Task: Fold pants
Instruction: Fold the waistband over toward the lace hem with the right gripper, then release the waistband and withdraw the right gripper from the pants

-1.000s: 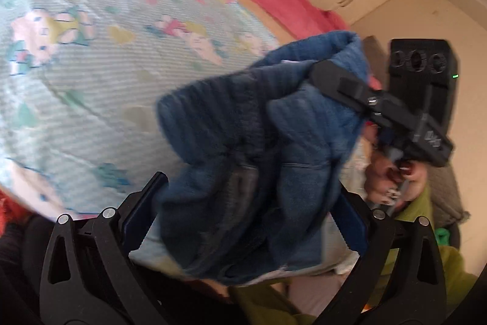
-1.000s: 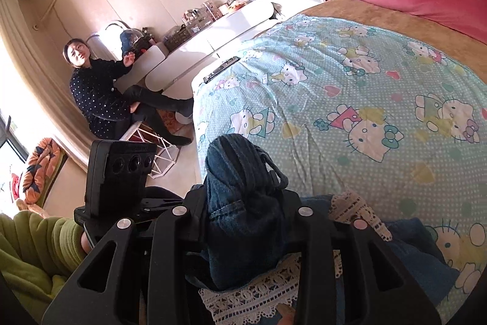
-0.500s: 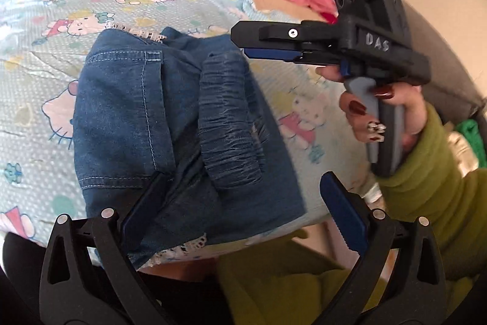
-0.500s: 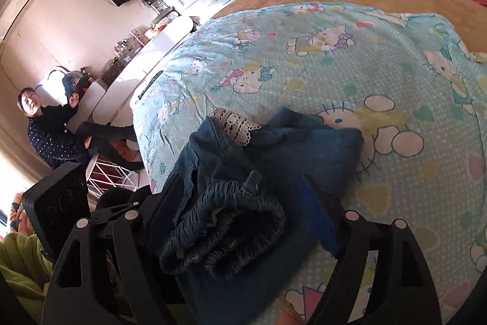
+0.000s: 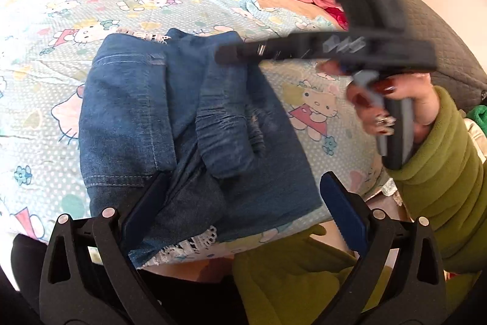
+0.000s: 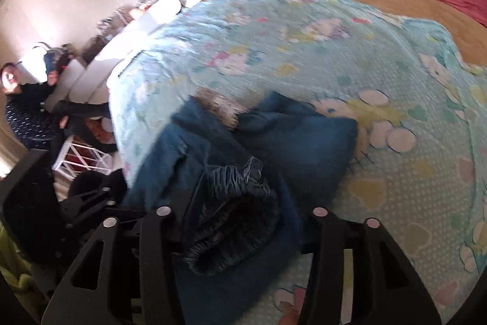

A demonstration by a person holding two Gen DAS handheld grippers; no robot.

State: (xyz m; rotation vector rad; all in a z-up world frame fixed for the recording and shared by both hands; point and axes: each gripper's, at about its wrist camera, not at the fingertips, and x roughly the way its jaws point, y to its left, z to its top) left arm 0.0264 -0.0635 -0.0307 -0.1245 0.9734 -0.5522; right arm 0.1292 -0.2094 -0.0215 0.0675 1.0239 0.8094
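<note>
Two views | left wrist: folded blue denim pants [image 5: 188,124] lying near bed edge on cartoon-print sheet [image 5: 45,57]; left gripper [image 5: 243,203] released, straddling near hem | right wrist: right gripper [image 6: 240,221] spread, empty; elastic waistband [image 6: 237,215] bunching, needs flattening.

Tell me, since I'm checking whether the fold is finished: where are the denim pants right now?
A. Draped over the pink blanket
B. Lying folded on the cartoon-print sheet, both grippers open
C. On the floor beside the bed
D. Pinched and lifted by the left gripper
B: the pants lie folded on the cartoon-print sheet, while the left gripper and right gripper both stand open, clamping nothing.
</note>
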